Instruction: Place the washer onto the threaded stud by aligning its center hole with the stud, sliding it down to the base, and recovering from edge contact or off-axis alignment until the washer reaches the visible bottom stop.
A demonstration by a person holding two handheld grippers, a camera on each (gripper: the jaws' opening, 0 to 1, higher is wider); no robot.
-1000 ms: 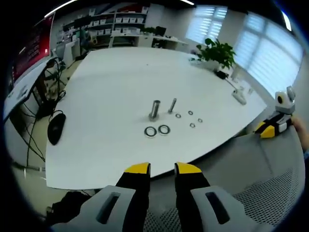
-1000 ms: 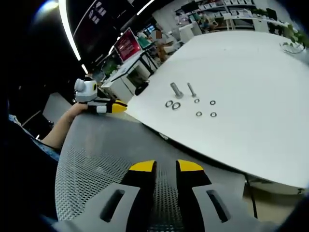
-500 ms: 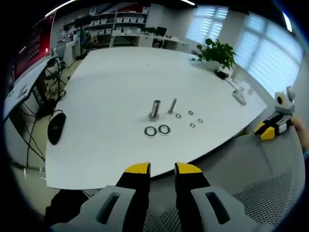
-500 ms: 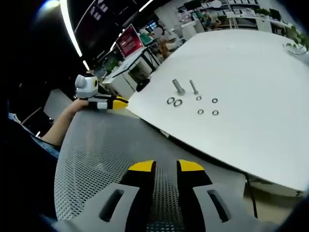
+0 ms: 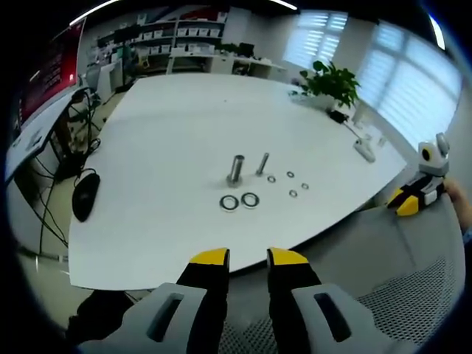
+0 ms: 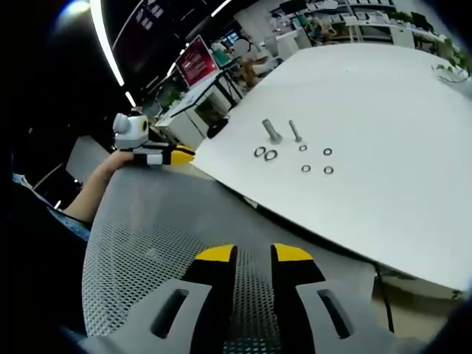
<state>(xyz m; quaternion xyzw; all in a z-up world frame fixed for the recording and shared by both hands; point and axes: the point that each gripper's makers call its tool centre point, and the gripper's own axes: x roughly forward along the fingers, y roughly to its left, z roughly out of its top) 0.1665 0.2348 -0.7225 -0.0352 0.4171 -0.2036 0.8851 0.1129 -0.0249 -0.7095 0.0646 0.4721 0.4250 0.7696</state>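
Still, both grippers are well back from the thick stud point(image 5: 236, 169), fingers almost together and empty. Two large washers point(image 5: 240, 200) lie just beside the stud on the surface point(image 5: 169, 133). A flat, centred approach should help.

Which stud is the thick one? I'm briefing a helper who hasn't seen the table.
On the white table, find the cluster of small metal parts. Two studs stand upright there; the thick stud is the wider one, beside the thin stud, with two large washers lying just before it.
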